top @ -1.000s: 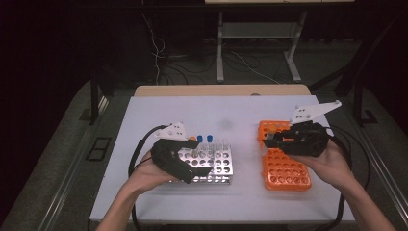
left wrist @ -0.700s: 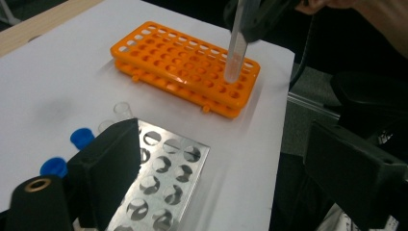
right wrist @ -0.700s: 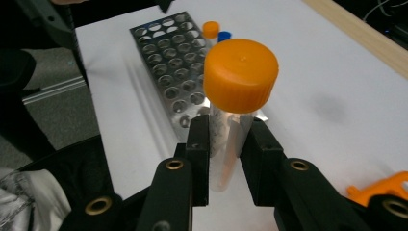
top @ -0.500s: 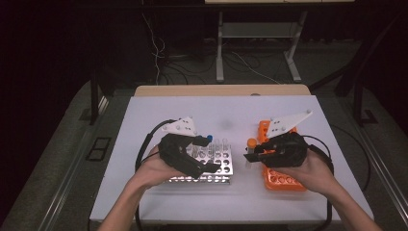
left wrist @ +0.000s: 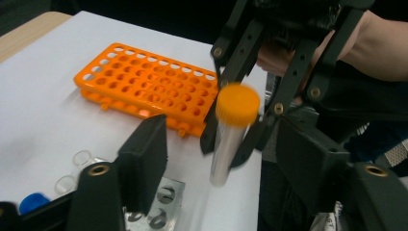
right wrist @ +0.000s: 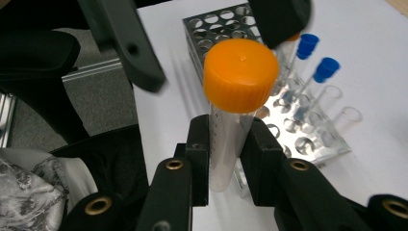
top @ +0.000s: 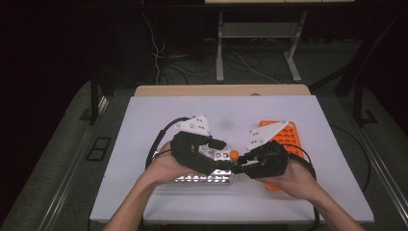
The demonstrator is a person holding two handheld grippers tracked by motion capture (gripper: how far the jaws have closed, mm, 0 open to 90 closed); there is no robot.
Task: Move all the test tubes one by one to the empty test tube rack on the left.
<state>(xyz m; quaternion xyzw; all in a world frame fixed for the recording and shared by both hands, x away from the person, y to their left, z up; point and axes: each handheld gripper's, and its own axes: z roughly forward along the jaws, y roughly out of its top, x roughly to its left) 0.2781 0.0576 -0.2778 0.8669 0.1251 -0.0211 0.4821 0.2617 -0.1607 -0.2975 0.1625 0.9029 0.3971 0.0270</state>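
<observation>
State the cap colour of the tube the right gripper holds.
Orange cap; clearest in the right gripper view.

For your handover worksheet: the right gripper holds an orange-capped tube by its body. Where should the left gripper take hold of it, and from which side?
Probably at the orange cap or the bare tube just below it. The right gripper clamps the lower body, so the upper part stays free. The left gripper, its jaws just closing and not yet touching, already faces it: come level from there, one jaw on each side of the round wall.
</observation>
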